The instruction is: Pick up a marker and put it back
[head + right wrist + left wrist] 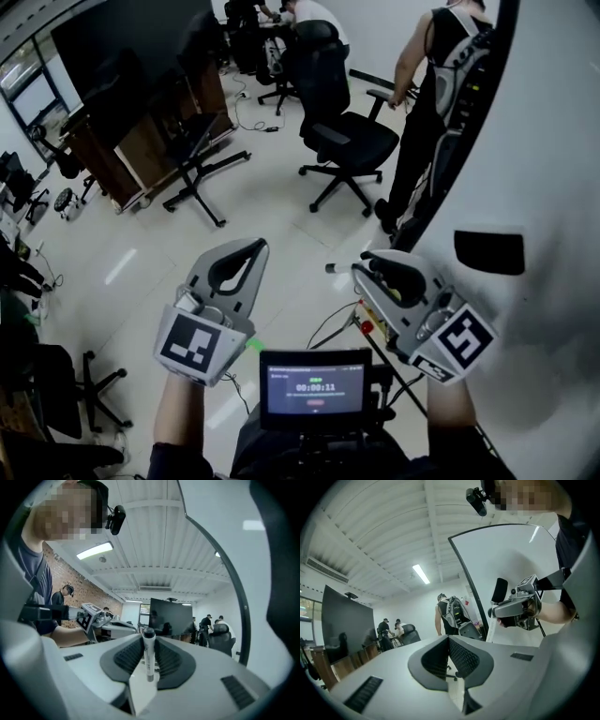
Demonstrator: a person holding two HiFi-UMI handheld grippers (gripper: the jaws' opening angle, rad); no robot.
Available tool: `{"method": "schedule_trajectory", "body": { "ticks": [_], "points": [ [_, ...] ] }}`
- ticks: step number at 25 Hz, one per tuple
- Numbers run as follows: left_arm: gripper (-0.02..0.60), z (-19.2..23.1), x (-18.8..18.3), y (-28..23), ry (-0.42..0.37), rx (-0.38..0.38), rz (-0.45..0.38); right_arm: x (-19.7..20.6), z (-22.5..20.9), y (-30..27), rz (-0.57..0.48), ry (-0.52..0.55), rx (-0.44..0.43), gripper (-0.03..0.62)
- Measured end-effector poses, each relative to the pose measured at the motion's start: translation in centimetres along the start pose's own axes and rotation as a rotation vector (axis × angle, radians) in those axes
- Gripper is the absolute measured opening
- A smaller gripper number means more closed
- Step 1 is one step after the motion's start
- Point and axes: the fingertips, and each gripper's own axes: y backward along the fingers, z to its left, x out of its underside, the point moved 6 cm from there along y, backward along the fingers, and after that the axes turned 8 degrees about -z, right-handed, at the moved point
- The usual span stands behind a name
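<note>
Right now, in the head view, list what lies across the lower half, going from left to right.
left gripper → timer screen → right gripper, with the marker in its fingers → black eraser on the whiteboard

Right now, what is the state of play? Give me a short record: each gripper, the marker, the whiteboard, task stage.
left gripper: jaws shut, nothing between them
right gripper: shut on the marker
marker: clamped between the pads, dark end sticking out past the jaw tips
whiteboard: at the person's right, marker not touching it
task stage: marker picked up, not yet put back
</note>
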Motion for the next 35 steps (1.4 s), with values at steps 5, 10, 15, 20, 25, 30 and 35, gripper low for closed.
{"method": "schedule_trajectory", "body": {
  "ticks": [5, 10, 15, 20, 25, 30, 35],
  "points": [
    [0.0, 1.0, 0.4, 3.5, 0.005, -0.026, -0.016, 0.4, 2.5, -1.3, 0.009, 0.022, -0.029, 0.091],
    [0.0, 4.0, 0.7, 8.3, 0.037, -0.02, -0.033, 0.5, 6.4, -3.8, 0.06, 0.025, 0.023, 0.091],
    [0.0, 7.6, 1.7, 13.2, 0.046, 0.031, -0.053, 0.3, 11.9, -6.6, 0.099, 0.041, 0.085, 0.091],
    [0.0, 8.9, 2.3, 14.3, 0.123, 0.126, -0.096, -0.3, 16.2, -6.3, 0.139, 0.091, 0.192, 0.091],
    [0.0, 6.6, 2.4, 14.7, 0.17, 0.179, -0.11, -2.2, 18.4, -2.6, 0.143, 0.093, 0.288, 0.091],
    [0.0, 2.3, 1.0, 14.7, 0.165, 0.219, -0.106, -3.5, 19.6, 2.8, 0.134, 0.104, 0.353, 0.091],
    [0.0, -5.3, -1.7, 14.0, 0.123, 0.207, -0.121, -3.7, 20.0, 10.1, 0.108, 0.09, 0.335, 0.091]
  ]
}}
